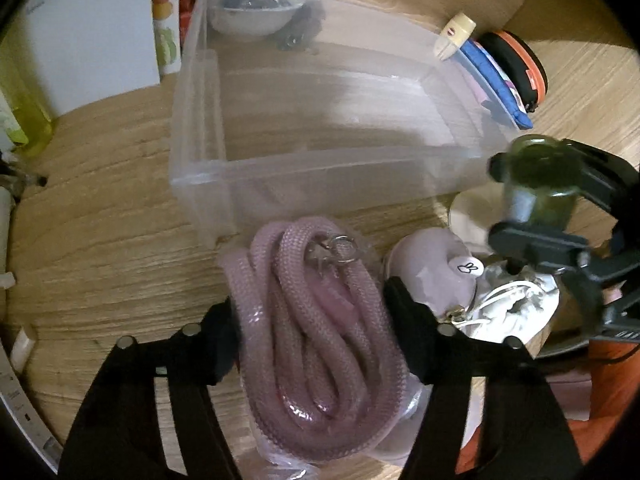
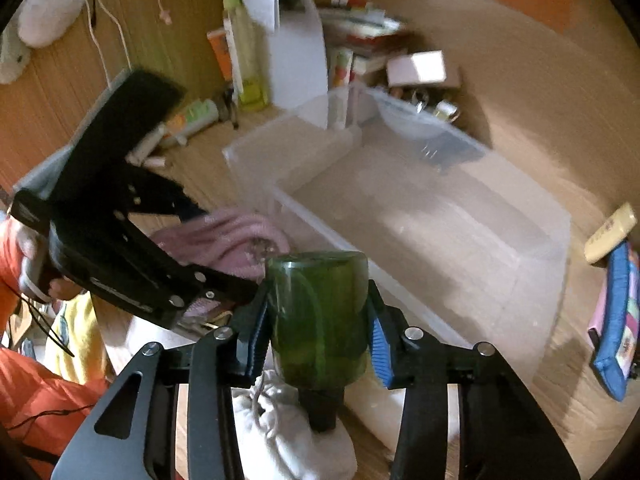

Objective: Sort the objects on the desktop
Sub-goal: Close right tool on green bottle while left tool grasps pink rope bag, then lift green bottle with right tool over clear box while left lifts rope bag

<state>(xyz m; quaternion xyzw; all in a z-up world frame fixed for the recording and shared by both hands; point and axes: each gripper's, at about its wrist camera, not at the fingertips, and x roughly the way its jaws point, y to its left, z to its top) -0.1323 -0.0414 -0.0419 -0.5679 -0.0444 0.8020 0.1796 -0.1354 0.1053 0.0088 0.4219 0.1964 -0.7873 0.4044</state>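
My left gripper (image 1: 316,320) is shut on a coiled pink rope in a clear bag (image 1: 312,328), held just in front of the clear plastic bin (image 1: 200,160). My right gripper (image 2: 318,328) is shut on a dark green bottle (image 2: 318,316), held upside down with its black cap pointing down, near the bin's (image 2: 552,248) front corner. The bottle (image 1: 536,176) and right gripper (image 1: 532,200) also show at the right of the left wrist view. The rope (image 2: 228,236) and left gripper show left of the bottle in the right wrist view. The bin looks empty inside.
A white drawstring pouch (image 1: 516,312) and a pale pink round item (image 1: 436,264) lie on the wooden desk under the grippers. A blue pouch (image 1: 500,84), an orange-rimmed black case (image 1: 520,68) and a cream tube (image 1: 456,36) sit right of the bin. A white bowl (image 1: 256,16), books and bottles stand behind it.
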